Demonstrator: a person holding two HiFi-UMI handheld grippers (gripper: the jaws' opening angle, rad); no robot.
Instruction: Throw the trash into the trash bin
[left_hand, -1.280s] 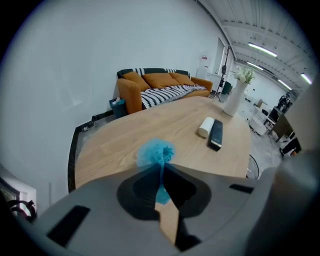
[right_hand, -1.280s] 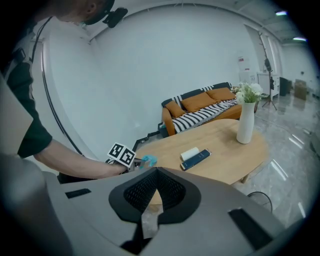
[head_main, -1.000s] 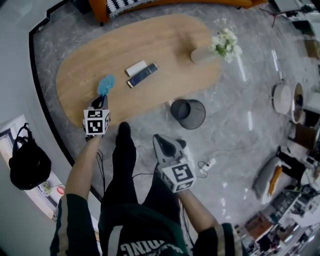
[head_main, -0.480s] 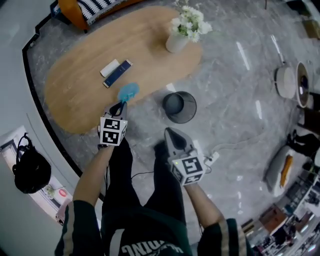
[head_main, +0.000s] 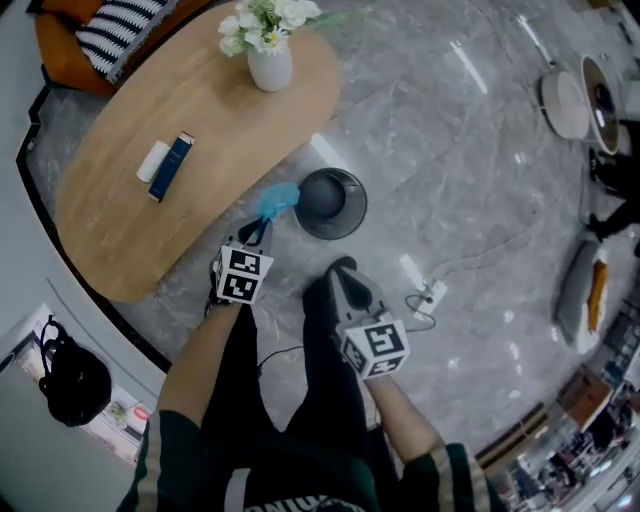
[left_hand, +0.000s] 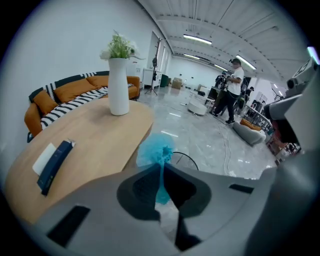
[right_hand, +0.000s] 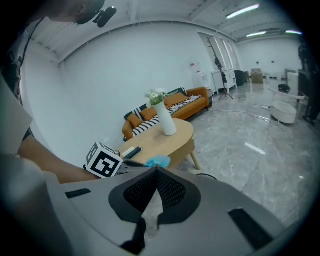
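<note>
Blue crumpled trash (head_main: 280, 200) is sitting clamped between the jaws of the left gripper (head_main: 263, 226), which are pressing together on its lower part while the loose upper part is fanning out beyond the fingertips. Directly ahead of this gripper and slightly to its right, the black wire trash bin (head_main: 352, 215) is standing upright on the grey marble floor (head_main: 470, 170). In the head view the trash is overlapping the near left edge of the bin's rim, and whether it is hanging over the opening cannot be told. The right gripper (head_main: 338, 270) is hanging to the right of the left gripper and a little behind it, with its jaws resting together and nothing between them; its tip is pointing toward the near side of the bin. To the left of the left gripper, the oval wooden table (head_main: 220, 120) is carrying a white vase of flowers (head_main: 268, 62) at its far end and, nearer, a dark blue box (head_main: 172, 166) lying just beside a white block (head_main: 152, 160). To the right of the right gripper, a white power strip (head_main: 428, 294) is lying on the floor.
</note>
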